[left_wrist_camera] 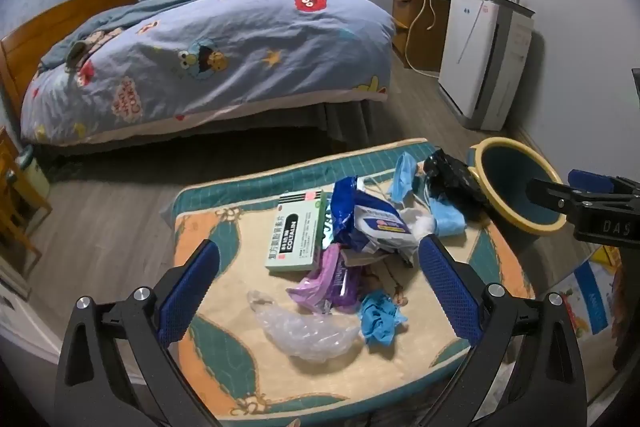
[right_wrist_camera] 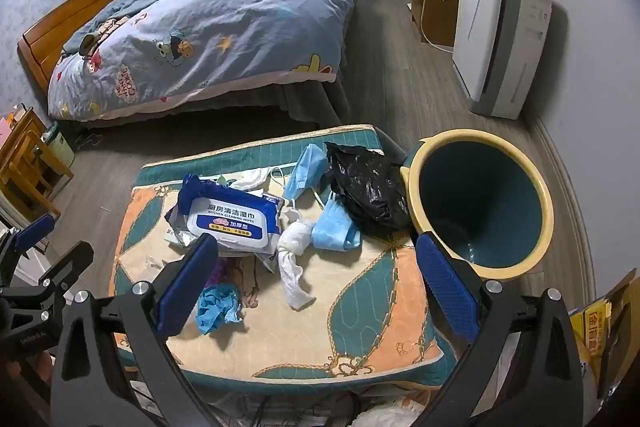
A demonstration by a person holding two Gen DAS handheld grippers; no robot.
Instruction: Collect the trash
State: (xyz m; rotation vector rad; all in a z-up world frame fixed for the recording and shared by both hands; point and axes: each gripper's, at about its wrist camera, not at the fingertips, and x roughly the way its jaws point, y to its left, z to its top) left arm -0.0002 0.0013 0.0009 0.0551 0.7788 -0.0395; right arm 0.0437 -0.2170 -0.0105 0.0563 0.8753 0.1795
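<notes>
Trash lies on a padded cushion top (left_wrist_camera: 404, 375) (right_wrist_camera: 360, 339): a green medicine box (left_wrist_camera: 298, 237), a wipes pack (left_wrist_camera: 380, 227) (right_wrist_camera: 234, 223), a purple wrapper (left_wrist_camera: 332, 283), clear bubble plastic (left_wrist_camera: 308, 333), a crumpled blue glove (left_wrist_camera: 380, 315) (right_wrist_camera: 218, 307), blue masks (left_wrist_camera: 404, 177) (right_wrist_camera: 334, 229), a white tissue twist (right_wrist_camera: 294, 267) and a black bag (left_wrist_camera: 452, 183) (right_wrist_camera: 368, 183). A yellow-rimmed bin (left_wrist_camera: 516, 183) (right_wrist_camera: 480, 203) stands at the cushion's right. My left gripper (left_wrist_camera: 320, 287) is open above the purple wrapper. My right gripper (right_wrist_camera: 316, 279) is open above the tissue, empty.
A bed with a cartoon duvet (left_wrist_camera: 224, 55) (right_wrist_camera: 208, 31) stands beyond. A white air purifier (left_wrist_camera: 488, 63) (right_wrist_camera: 500, 43) and wooden cabinet (left_wrist_camera: 416, 27) line the right wall. Wooden furniture (right_wrist_camera: 28, 163) is at left. Cartons (right_wrist_camera: 600, 319) sit lower right.
</notes>
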